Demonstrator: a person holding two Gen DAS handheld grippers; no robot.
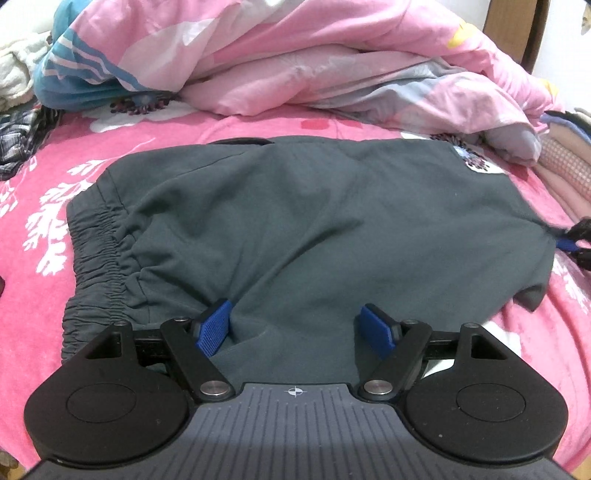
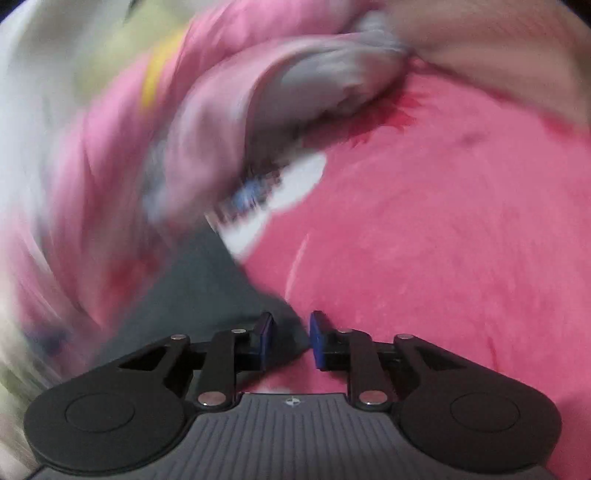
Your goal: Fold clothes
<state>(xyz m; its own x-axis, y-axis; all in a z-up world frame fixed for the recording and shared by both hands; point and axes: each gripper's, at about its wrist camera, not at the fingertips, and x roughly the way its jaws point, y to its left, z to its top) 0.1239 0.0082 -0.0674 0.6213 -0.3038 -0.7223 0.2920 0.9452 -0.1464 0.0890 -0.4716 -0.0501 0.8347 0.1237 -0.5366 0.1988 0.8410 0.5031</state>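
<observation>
1. Through the left wrist camera we saw the whole dark grey-green cotton garment [image 1: 295, 229] lying flat on the hot-pink bedspread with white leaf prints [image 1: 48, 221], its gathered elastic waistband [image 1: 96, 251] toward the left of the frame. Only this view showed the garment's full outline.
2. Our left gripper [image 1: 295, 328] sat low over the garment's near edge with its blue-padded fingers [image 1: 214, 328] spread wide apart and nothing pinched between them; the left pad touched a fold of the cloth.
3. At the far right edge of that view we caught the black right gripper [image 1: 578, 243] at the garment's right corner, where the cloth pulled to a point.
4. Behind the garment a rumpled pale-pink quilt with grey patches [image 1: 332, 66] was heaped across the bed, a blue striped cloth [image 1: 74, 74] lay at the far left, and a brown wooden headboard [image 1: 517, 29] stood at the upper right.
5. The right wrist camera was heavily blurred, so we read only broad shapes.
6. There the right gripper [image 2: 291, 339] had its fingers drawn near together, with a narrow gap left, and a corner of the grey-green garment [image 2: 207, 288] ran down between them; we could not tell whether they clamped it.
7. To the right lay bare pink bedspread [image 2: 443, 258], and the quilt [image 2: 221, 110] smeared across the upper left.
</observation>
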